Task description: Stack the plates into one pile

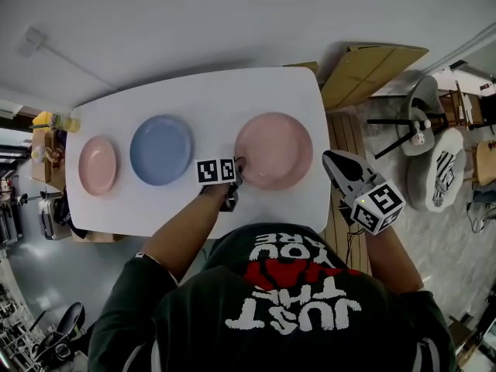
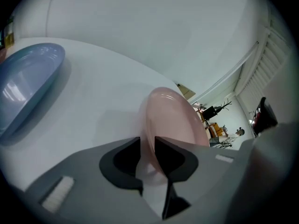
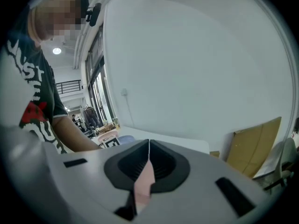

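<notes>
The fingers (image 2: 175, 155) of the left gripper (image 2: 147, 141) pinch the near rim of the big pink plate (image 2: 173, 115), one finger on each side of the edge. Only this view shows how thin that grip is: just the lip is held. The blue plate (image 2: 28, 83) lies off to the left on the white table (image 2: 103, 92).

I think the step is to lift this plate and carry it to the others. To do it well, squeeze firmly, lift slowly and keep the plate flat, because a wide plate held by one edge wants to tip and slip.

The head view shows what the gripper views miss: all three plates in a row. The small pink plate (image 1: 98, 165) is at the left, the blue plate (image 1: 161, 149) is next, and the big pink plate (image 1: 273, 150) sits apart at the right of the table (image 1: 232, 99). The left gripper (image 1: 238, 166) touches its left rim. The big one looks widest, so it may wobble on top of a smaller plate. The right gripper (image 1: 329, 159) hangs past the table's right edge, touching nothing.

In the right gripper view, the right gripper (image 3: 148, 146) has its fingers pressed together with nothing between them. It points across the table toward the person's arm (image 3: 70, 129). It could help steady the plate's far side.
</notes>
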`<state>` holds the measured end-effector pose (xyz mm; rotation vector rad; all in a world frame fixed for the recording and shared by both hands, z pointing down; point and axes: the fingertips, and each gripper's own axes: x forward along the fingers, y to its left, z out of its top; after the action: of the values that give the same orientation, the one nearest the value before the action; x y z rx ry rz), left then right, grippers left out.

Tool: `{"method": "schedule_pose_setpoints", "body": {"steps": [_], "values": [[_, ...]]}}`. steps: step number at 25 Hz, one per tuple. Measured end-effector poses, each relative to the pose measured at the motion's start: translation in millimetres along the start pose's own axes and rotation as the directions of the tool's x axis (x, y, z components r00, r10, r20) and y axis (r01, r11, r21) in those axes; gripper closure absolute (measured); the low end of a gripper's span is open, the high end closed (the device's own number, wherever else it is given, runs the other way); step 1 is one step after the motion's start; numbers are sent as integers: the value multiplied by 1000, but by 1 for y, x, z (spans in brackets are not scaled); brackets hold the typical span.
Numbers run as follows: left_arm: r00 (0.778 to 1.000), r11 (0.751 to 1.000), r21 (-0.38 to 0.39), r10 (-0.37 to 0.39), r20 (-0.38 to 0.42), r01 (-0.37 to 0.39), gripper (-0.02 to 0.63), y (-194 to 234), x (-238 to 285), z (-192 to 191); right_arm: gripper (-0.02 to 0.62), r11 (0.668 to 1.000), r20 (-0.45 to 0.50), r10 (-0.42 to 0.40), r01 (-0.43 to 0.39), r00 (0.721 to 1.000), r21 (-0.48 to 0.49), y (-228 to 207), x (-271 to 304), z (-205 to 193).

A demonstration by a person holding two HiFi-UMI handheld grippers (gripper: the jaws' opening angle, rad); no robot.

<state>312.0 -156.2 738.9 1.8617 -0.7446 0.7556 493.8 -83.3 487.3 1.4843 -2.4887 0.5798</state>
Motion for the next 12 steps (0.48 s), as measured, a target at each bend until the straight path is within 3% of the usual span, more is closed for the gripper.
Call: {"method": "schedule_pose_setpoints", "body": {"steps": [4, 8, 12], "values": [[1000, 996, -92, -8, 0, 8, 583, -3, 0, 4, 589, 1000, -11, -8, 8, 1000, 4, -2, 0, -2], [999, 986, -159, -47, 22, 50, 586, -9, -9, 8, 589, 1000, -12, -1, 1, 1000, -2, -3, 2, 1], [993, 967, -244, -46, 110, 72, 586, 8, -47, 29, 589, 1000, -6, 25, -25, 1000, -13, 1, 14, 10]]}}
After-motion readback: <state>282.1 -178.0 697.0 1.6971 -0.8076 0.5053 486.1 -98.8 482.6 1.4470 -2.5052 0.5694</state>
